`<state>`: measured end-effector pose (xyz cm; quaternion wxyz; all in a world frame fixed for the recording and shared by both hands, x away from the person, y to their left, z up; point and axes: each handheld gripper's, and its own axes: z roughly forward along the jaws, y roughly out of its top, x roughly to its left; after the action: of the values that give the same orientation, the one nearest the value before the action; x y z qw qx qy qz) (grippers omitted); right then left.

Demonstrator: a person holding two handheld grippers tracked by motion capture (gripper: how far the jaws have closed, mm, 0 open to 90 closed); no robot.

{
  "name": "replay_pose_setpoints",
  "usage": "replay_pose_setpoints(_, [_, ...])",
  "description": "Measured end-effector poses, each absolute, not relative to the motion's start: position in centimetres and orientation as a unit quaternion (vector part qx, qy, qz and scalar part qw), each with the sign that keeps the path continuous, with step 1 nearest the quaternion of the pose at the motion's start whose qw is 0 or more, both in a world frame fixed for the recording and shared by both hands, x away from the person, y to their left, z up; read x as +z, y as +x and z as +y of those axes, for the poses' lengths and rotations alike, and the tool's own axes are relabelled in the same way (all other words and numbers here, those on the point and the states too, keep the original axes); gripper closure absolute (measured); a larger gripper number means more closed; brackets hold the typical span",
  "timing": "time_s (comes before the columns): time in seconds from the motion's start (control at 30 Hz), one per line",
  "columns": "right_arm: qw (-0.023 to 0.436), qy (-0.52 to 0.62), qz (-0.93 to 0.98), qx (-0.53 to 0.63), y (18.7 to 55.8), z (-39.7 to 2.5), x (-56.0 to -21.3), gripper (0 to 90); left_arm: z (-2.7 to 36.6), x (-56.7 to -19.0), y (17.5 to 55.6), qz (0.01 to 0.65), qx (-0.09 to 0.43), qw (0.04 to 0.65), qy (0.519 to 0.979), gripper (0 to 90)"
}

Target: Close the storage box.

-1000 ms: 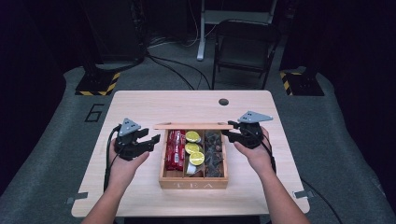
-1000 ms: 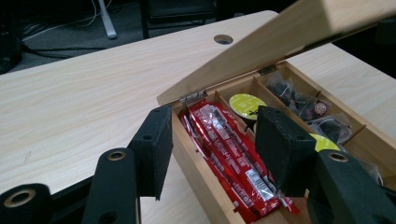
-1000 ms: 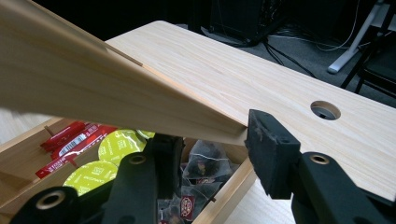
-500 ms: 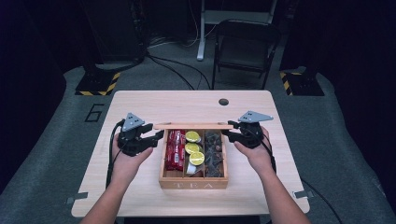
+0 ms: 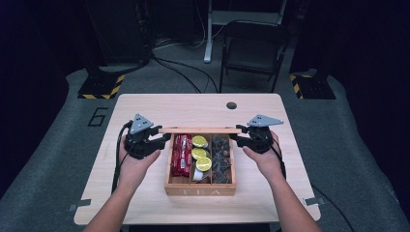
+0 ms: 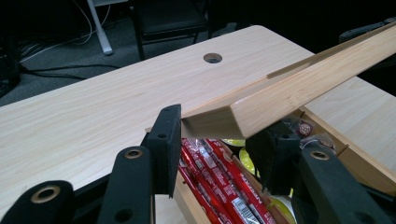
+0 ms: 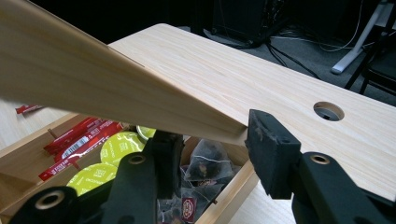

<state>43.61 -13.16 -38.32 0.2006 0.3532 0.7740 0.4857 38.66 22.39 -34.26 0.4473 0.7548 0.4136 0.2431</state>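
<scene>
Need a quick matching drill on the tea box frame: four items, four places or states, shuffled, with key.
Items:
1. red stick packets
2. yellow-green round pods
3. dark pyramid tea bags
4. pale wooden lid

Places or states:
A. middle compartment of the wooden tea box
B. raised open at the box's far edge, between the left gripper and right gripper
C. left compartment
D. right compartment

Pairs: 1-C, 2-A, 3-D, 4-B
</scene>
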Motion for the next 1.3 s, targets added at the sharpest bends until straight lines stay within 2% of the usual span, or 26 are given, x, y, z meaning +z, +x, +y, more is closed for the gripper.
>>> replay_pose_setpoints(0.83, [0.190,0.356,0.770,0.495,42.9,-13.7,-37.6,56.8,22.4,-33.8,39.3,0.417,0.238,0.448,0.754,56.8])
replay_pose_setpoints(1.3, [0.203,0.338,0.776,0.492,41.0,-13.5,-34.6,55.1,22.4,-33.7,39.6,0.414,0.241,0.448,0.755,56.8])
